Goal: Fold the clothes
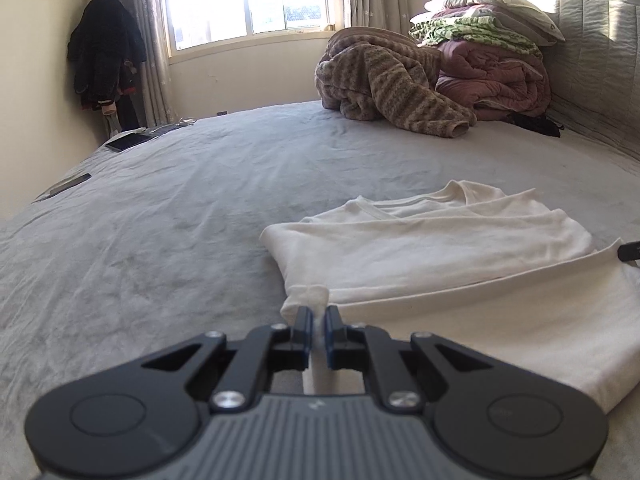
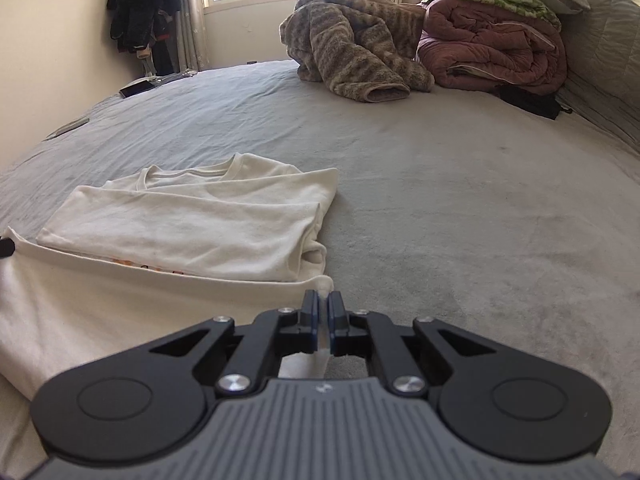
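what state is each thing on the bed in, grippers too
left gripper: shut on the shirt's near corner
right gripper: shut on the shirt's other near corner
shirt: partly folded, sides turned in, lying on the bed
brown blanket: crumpled in a heap
quilts: folded and stacked, pillow on top
tablet: flat, screen dark

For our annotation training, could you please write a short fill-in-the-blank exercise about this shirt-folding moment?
1. Both grippers, the left gripper and the right gripper, are shut on the ____ hem corners.
2. The T-shirt lies on a ____ bedsheet.
3. The green patterned quilt lies on top of the ____ comforter.

Missing words: T-shirt's; grey; pink
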Action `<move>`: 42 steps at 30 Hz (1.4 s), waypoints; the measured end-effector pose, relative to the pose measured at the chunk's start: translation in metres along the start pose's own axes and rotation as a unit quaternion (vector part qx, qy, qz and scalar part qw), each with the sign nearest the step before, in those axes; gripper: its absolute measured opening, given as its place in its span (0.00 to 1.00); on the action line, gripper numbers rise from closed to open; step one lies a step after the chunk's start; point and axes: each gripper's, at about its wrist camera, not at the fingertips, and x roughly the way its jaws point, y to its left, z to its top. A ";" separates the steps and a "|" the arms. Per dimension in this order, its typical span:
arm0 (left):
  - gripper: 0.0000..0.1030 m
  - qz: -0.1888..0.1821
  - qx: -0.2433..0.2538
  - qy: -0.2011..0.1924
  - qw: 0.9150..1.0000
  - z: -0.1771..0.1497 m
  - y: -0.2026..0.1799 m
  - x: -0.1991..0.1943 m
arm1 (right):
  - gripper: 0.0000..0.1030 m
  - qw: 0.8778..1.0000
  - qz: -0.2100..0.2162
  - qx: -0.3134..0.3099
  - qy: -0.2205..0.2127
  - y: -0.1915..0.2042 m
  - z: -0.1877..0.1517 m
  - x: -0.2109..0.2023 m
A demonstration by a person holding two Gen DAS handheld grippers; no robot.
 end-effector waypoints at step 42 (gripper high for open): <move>0.29 -0.047 -0.118 0.076 0.989 -0.031 0.031 -0.034 | 0.13 0.986 0.093 0.125 0.060 -0.033 -0.030 -0.046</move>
